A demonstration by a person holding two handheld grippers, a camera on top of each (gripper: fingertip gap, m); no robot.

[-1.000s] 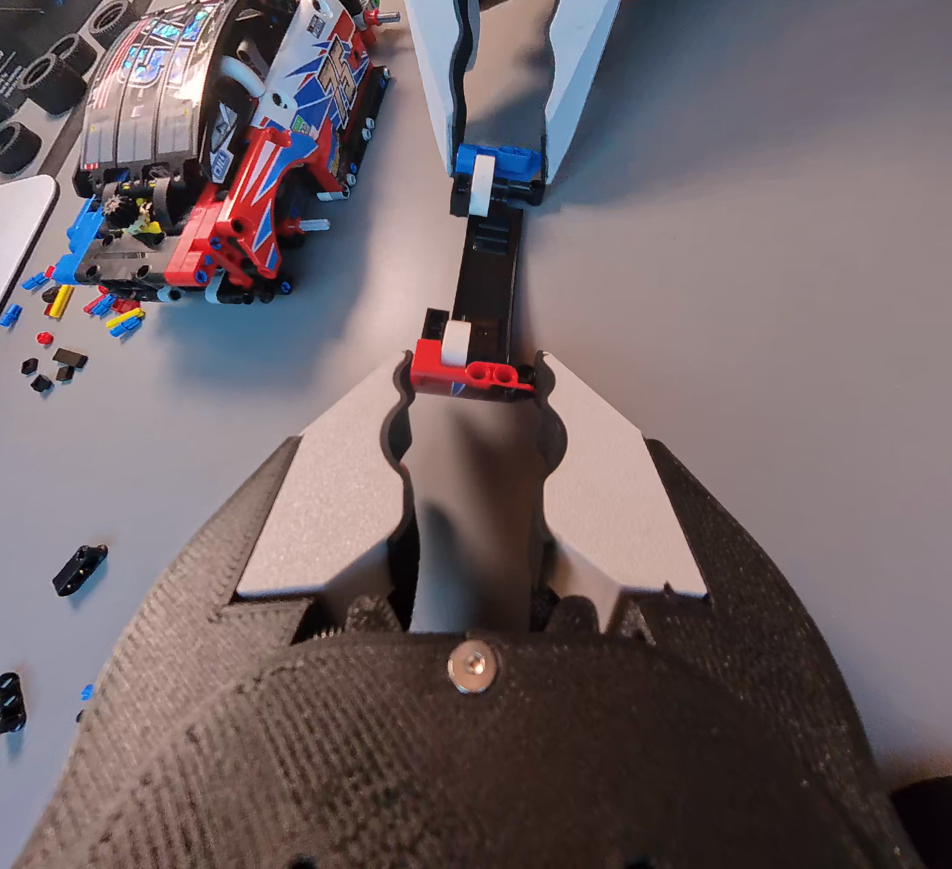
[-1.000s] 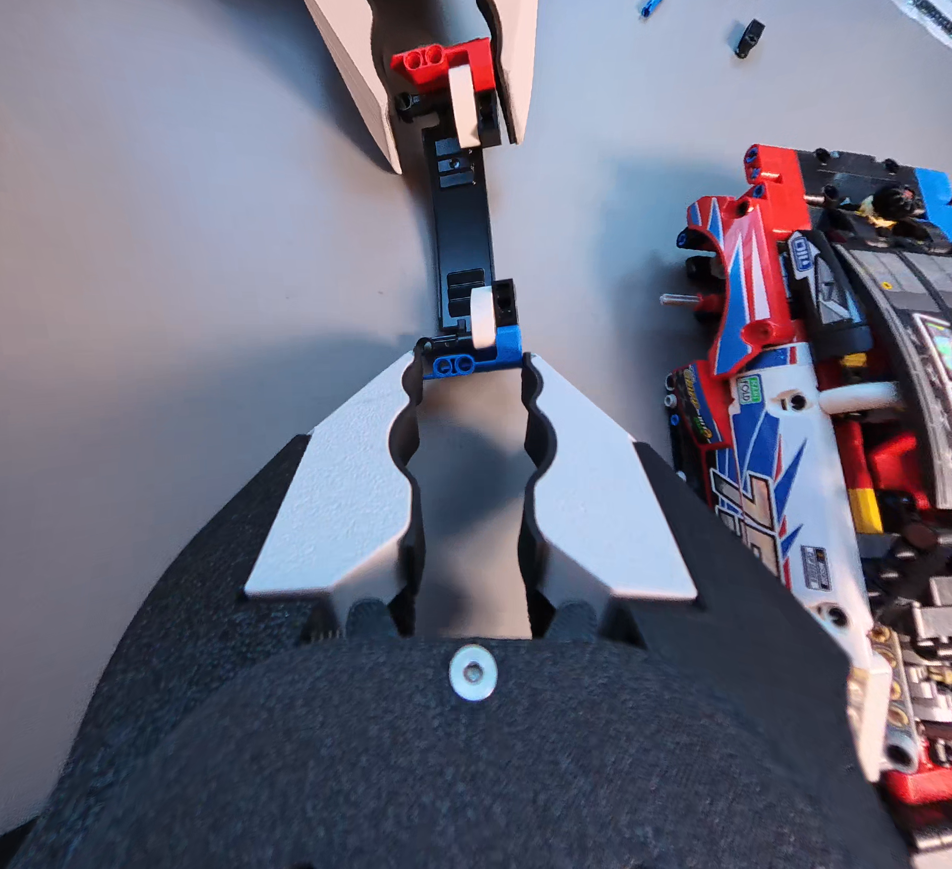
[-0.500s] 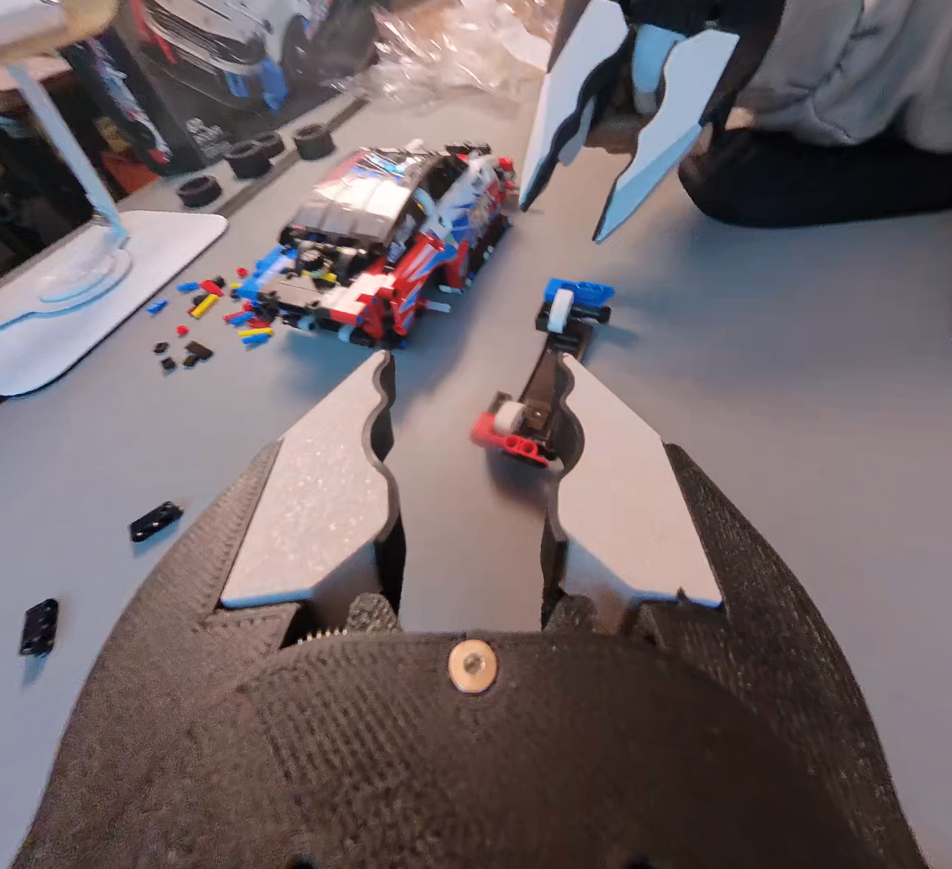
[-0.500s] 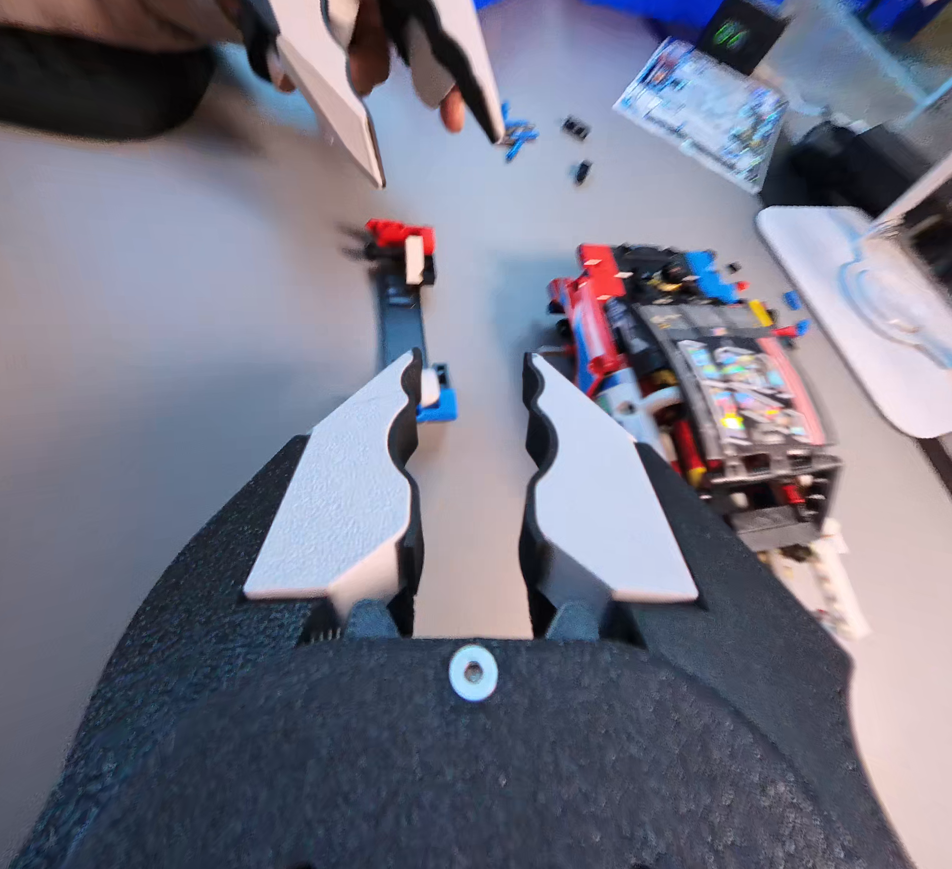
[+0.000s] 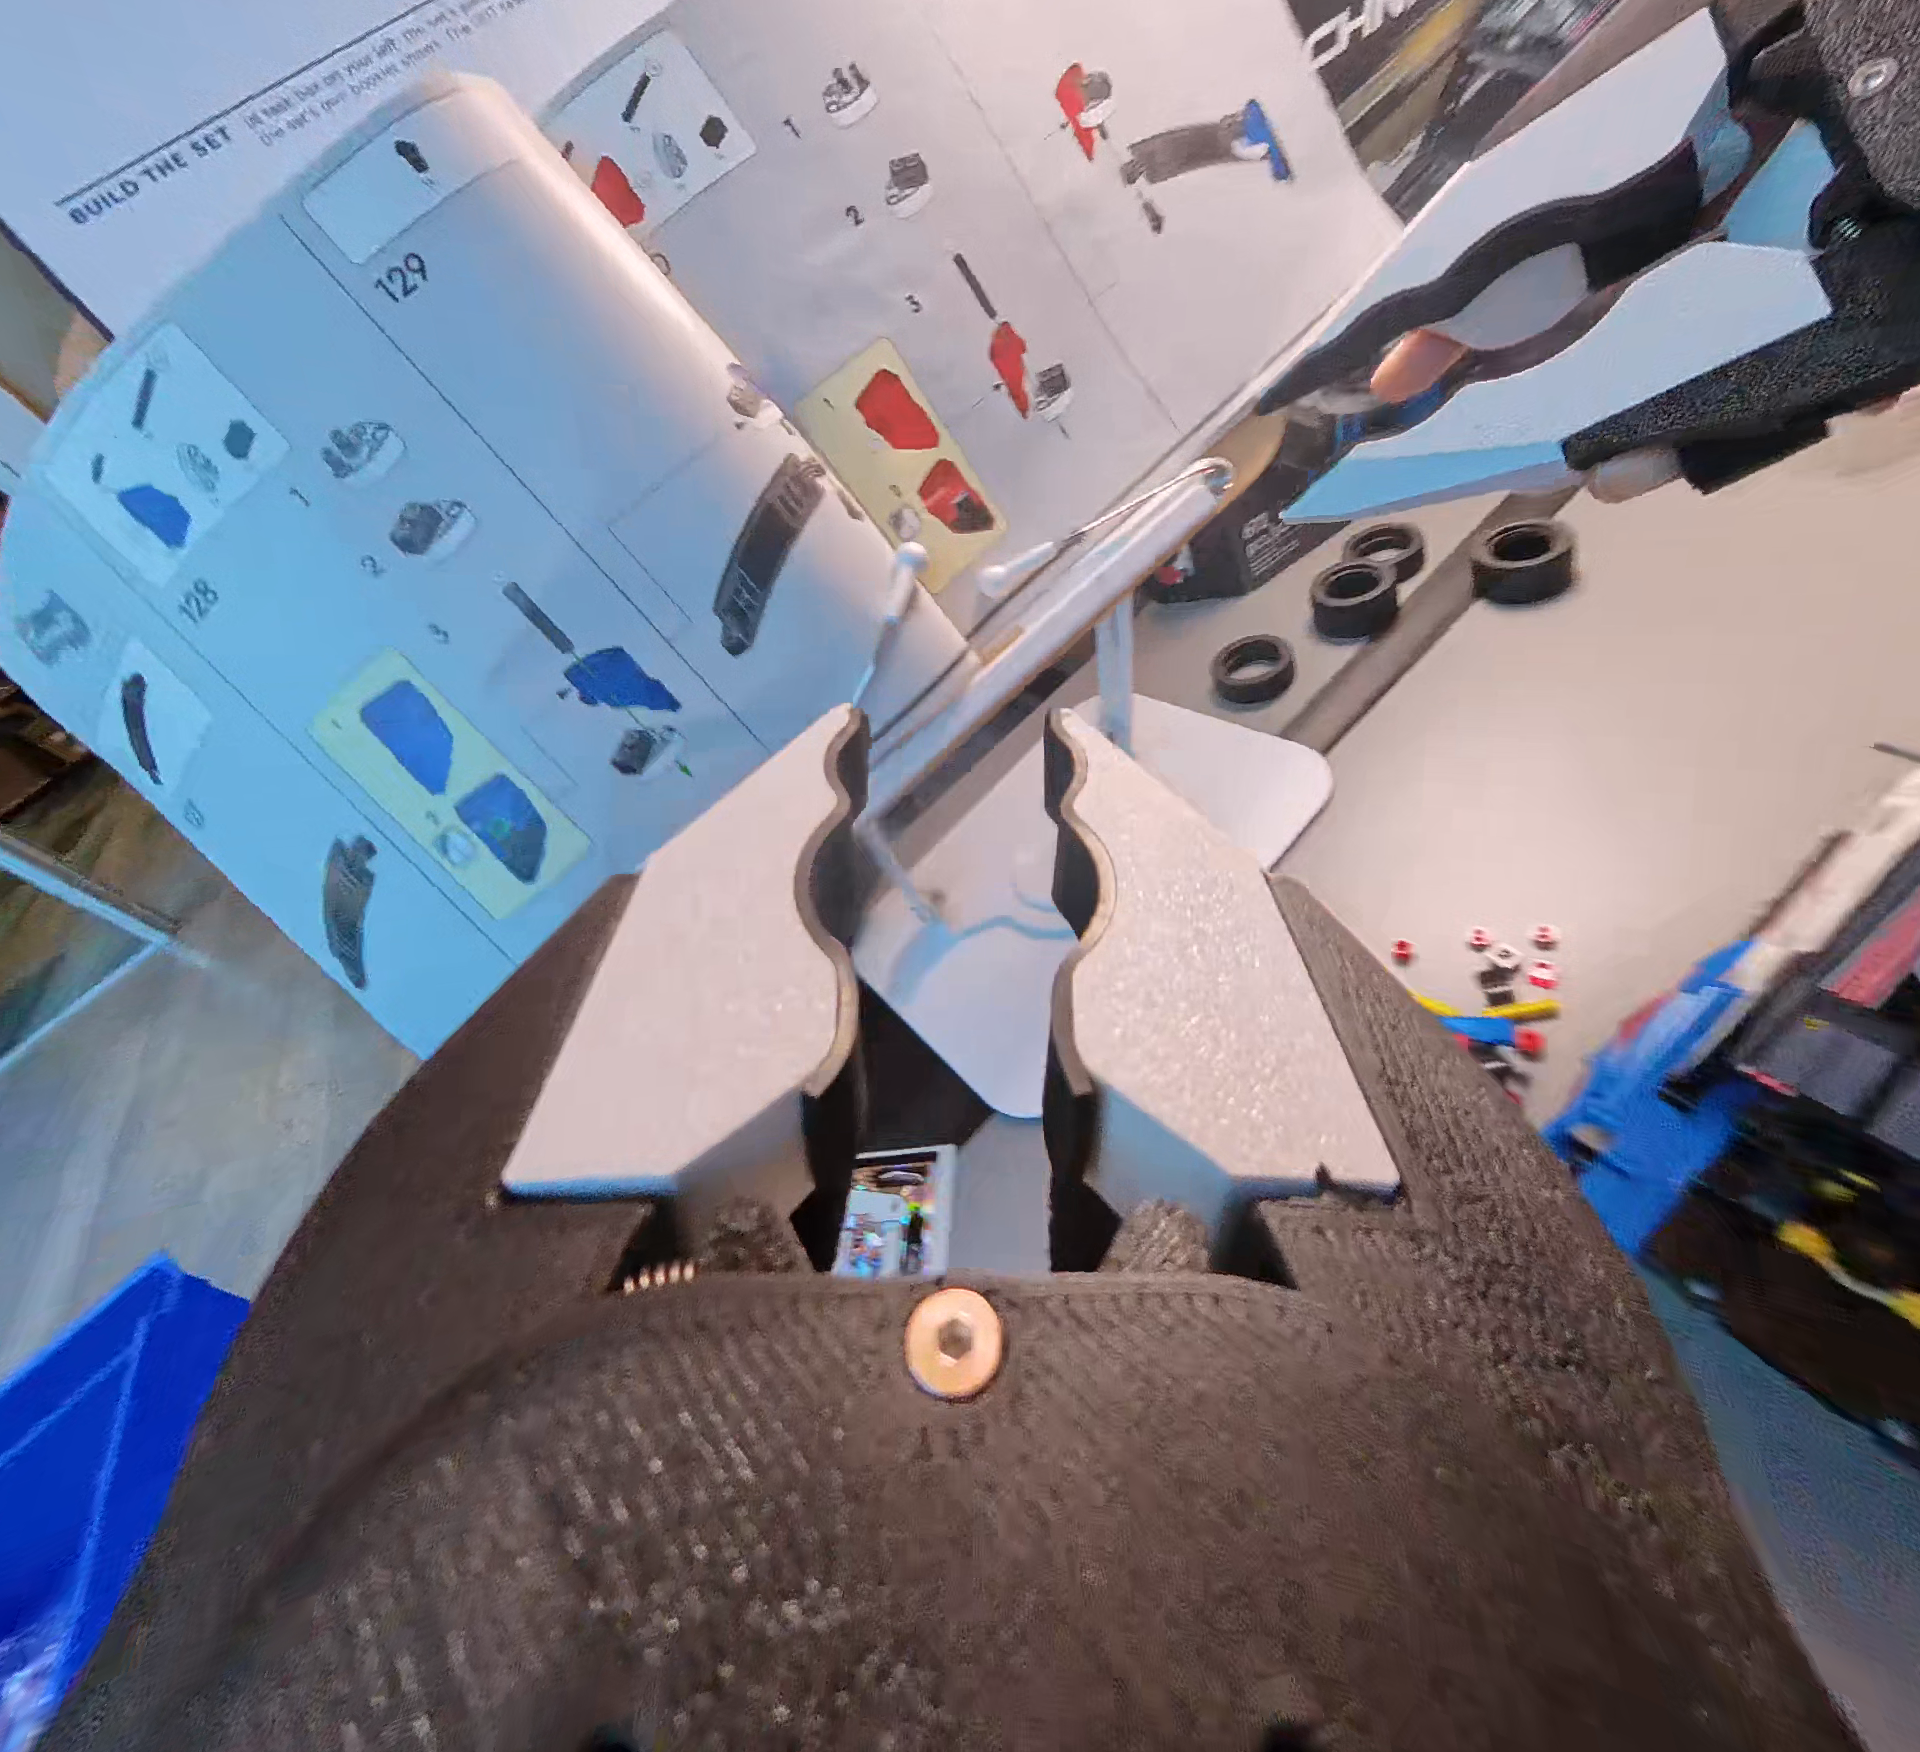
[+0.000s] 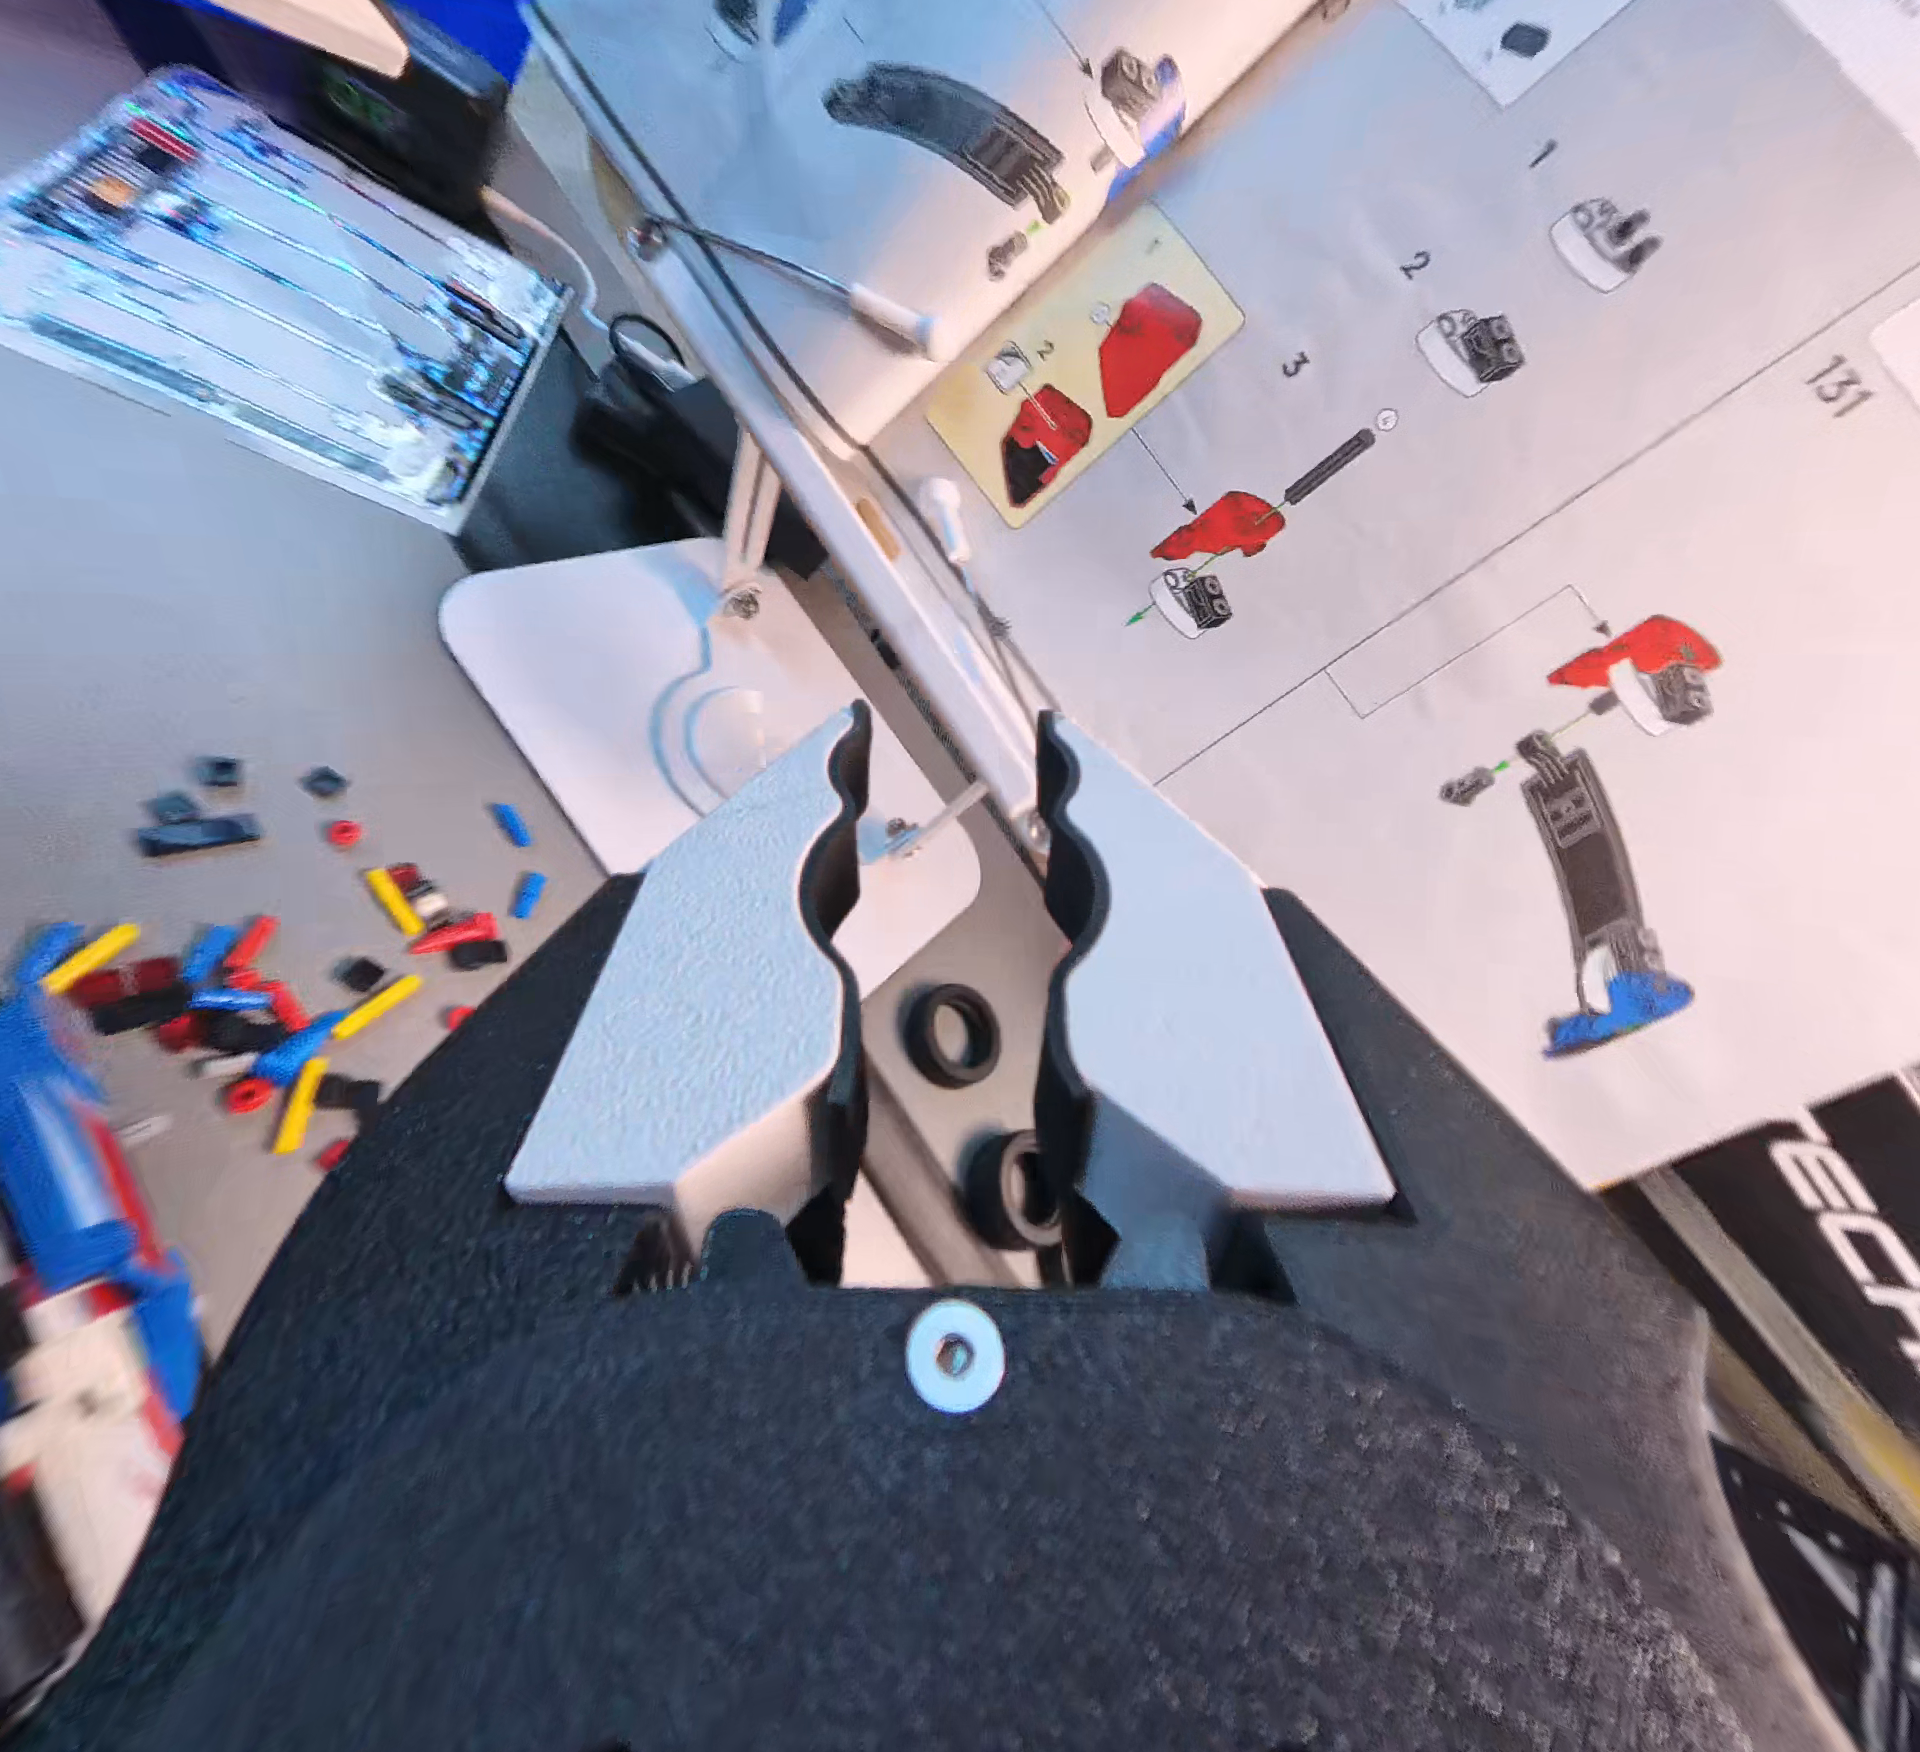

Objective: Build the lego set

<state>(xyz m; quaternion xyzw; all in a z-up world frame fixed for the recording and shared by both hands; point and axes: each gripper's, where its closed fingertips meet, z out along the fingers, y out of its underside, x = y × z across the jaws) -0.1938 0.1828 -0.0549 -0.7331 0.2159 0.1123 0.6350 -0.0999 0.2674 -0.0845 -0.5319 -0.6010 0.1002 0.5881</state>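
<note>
Both grippers are lifted off the table and face the open instruction booklet (image 5: 623,352) on its white stand (image 5: 1226,788). My left gripper (image 5: 951,726) is open and empty. My right gripper (image 6: 951,726) is open and empty; it also shows in the left wrist view (image 5: 1283,455) at the upper right, with a gloved hand behind it. The booklet (image 6: 1455,352) fills the upper right of the right wrist view. The red, white and blue lego car (image 5: 1766,1131) is blurred at the right edge, and at the left edge of the right wrist view (image 6: 62,1235). The black strip assembly is out of view.
Black tyres (image 5: 1351,590) lie beside the stand, also seen between my right fingers (image 6: 951,1032). Small loose pieces (image 6: 312,975) are scattered on the grey table near the car. A shiny sticker sheet (image 6: 260,289) lies at the left. A blue bin (image 5: 83,1442) is at the lower left.
Both grippers let go of the black strip assembly, left it on the table, rose and swung up towards the booklet. Both are now open and empty.
</note>
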